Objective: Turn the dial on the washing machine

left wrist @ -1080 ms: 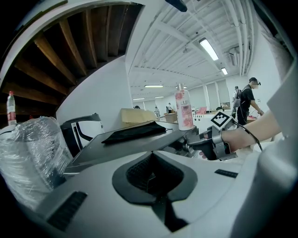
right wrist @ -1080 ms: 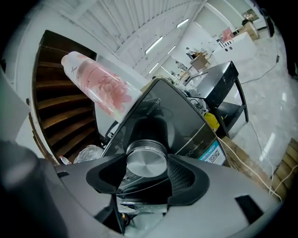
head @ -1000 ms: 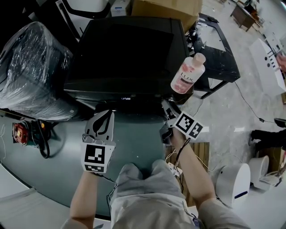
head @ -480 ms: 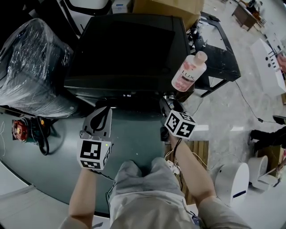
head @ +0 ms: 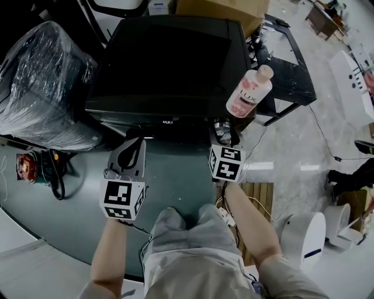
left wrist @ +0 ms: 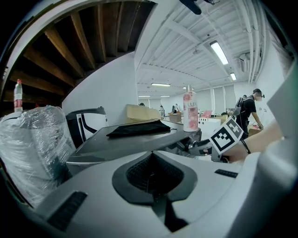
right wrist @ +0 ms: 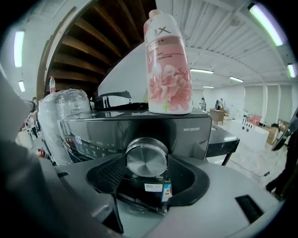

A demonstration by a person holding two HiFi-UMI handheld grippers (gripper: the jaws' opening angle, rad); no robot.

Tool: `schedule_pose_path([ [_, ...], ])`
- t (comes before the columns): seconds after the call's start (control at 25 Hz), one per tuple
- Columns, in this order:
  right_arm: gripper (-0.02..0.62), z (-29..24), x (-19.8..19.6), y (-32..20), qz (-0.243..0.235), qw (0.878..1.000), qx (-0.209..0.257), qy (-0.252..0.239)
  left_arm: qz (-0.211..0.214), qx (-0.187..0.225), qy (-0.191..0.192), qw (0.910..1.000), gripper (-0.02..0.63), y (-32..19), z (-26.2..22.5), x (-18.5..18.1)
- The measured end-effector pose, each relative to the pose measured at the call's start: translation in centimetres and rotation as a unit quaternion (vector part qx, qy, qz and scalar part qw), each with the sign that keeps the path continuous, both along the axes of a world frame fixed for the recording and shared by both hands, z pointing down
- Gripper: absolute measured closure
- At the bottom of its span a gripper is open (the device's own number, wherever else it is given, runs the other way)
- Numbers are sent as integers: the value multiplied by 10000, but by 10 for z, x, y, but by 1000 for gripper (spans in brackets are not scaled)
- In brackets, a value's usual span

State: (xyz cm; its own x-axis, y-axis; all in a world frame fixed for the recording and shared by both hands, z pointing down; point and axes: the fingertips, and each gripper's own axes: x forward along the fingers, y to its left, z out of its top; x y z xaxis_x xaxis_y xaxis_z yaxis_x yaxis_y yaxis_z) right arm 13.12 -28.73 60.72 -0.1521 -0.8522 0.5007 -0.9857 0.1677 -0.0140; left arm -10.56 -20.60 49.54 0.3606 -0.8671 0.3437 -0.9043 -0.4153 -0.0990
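The right gripper [right wrist: 147,173] has its jaws clenched on the silver dial [right wrist: 146,156]. The round knob sits between the dark pads [right wrist: 108,175] at the jaw tips, in the middle of the right gripper view. In the head view this gripper [head: 222,136] stands just right of centre, its marker cube [head: 226,163] below it. There the dial [head: 221,125] shows as a small shiny spot at the front edge of the washing machine [head: 169,64].

The left gripper [left wrist: 152,175] is closed on nothing, with its jaws pressed together along a seam. In the head view it [head: 133,153] hangs left of centre, just short of the machine's front and apart from it.

The dial sticks out from the machine's dark front panel [right wrist: 188,137], toward that panel's right end. A pink flowered bottle [right wrist: 167,65] stands upright on the top directly above it, filling the upper middle of the right gripper view. In the head view the bottle [head: 248,93] sits at the top's right front corner. A small lit display [head: 168,122] glows on the front edge, left of the dial.

The left gripper view shows a black cloth [left wrist: 139,128] lying flat on the machine's top.

A bundle wrapped in clear plastic [head: 41,87] fills the upper left of the head view, beside the machine. A cardboard box [head: 219,9] lies behind the machine at the top edge. A black stand [head: 286,64] is at the upper right.
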Motion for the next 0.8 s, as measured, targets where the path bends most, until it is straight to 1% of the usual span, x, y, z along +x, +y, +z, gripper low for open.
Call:
schedule_pose_path([
  [0.12,296,2,0,1,-147,9993,76,331,24,-233,332,9992,588,1,5,2],
  [0.2,295,2,-1,2,-268,9980,68,577,28,-262,412,9988,588,1,5,0],
  [0.36,295,-1,-4,2,-427,9939,156,1002,55,-229,305,9993,588,2,5,2],
  [0.56,295,0,-5,3,-512,9853,199,1617,87,-263,264,9993,588,4,4,4],
  [0.64,295,0,-4,3,-541,9799,196,1908,96,-301,245,9992,588,5,5,4],
  [0.76,295,3,-5,3,-658,9668,233,2459,48,-430,170,9989,588,7,10,1],
  [0.8,294,3,-4,4,-698,9639,246,2559,32,-470,165,9988,588,8,11,0],
])
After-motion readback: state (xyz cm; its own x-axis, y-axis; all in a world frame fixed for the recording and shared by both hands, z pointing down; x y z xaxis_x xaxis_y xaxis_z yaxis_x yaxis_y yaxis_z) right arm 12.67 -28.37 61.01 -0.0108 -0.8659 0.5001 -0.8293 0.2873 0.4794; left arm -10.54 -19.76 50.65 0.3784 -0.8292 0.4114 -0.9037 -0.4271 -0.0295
